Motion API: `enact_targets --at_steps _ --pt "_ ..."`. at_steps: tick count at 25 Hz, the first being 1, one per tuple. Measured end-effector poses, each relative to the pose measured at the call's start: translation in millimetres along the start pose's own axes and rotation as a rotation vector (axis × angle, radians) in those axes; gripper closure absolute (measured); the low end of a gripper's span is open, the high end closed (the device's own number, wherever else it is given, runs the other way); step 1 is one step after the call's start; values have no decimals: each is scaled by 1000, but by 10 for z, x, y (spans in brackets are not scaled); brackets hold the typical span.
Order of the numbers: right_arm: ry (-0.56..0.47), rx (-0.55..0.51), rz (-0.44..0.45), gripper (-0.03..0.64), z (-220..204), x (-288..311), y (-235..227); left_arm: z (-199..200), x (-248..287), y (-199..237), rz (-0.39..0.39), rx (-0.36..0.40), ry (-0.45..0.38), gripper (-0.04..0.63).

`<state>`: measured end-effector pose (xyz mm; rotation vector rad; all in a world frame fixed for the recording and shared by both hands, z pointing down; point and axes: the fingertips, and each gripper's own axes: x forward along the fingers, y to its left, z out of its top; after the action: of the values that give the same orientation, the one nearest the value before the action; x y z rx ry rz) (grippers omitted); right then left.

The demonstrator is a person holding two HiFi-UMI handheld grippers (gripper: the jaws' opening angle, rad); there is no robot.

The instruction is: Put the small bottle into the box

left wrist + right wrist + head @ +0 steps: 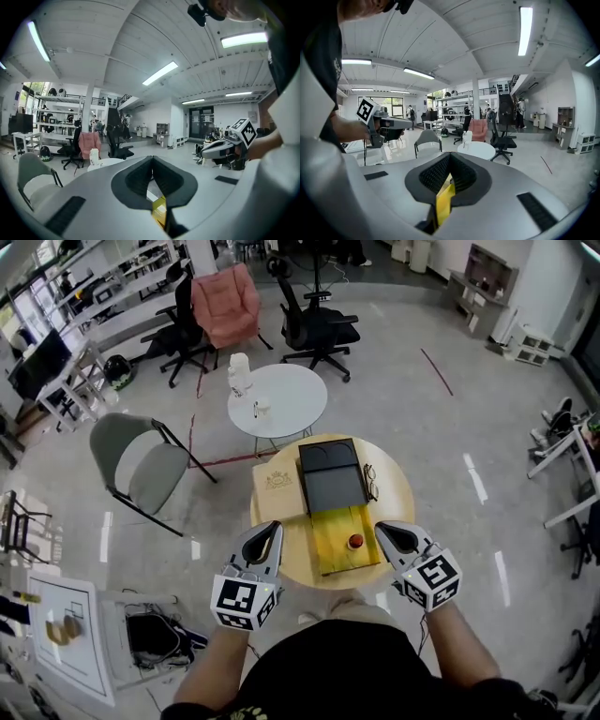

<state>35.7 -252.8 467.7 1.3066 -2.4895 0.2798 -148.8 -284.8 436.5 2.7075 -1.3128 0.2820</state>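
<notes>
On the round wooden table [398,488] lies a black box [330,474], with a yellow section [339,538] joined to its near end. A small red-topped thing, apparently the small bottle [355,541], sits on the yellow section. My left gripper [272,527] hovers at the yellow section's left, and my right gripper [382,529] at its right. Both are shut and hold nothing. In the left gripper view, the jaws [152,161] meet and a sliver of yellow shows below them. The right gripper [450,159] looks the same in its own view.
Glasses [370,482] and a tan card [277,486] lie beside the black box. Beyond stands a white round table [291,404] with a white container [240,374]. A grey chair [141,465] is at left, and office chairs [317,329] and a pink armchair [225,304] farther off.
</notes>
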Motion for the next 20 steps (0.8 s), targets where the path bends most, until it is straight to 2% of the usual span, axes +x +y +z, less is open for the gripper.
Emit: enact_targets --at_steps 5,11,20 --pt "-45 -3 -26 604 208 -260 119 265 -249 -30 -14 39 -58 577" --pt "-54 -30 -23 604 319 -408 284 308 -378 -45 -10 7 -90 577" --pt "-50 -45 22 604 513 -375 198 448 -505 35 71 5 -104 577"
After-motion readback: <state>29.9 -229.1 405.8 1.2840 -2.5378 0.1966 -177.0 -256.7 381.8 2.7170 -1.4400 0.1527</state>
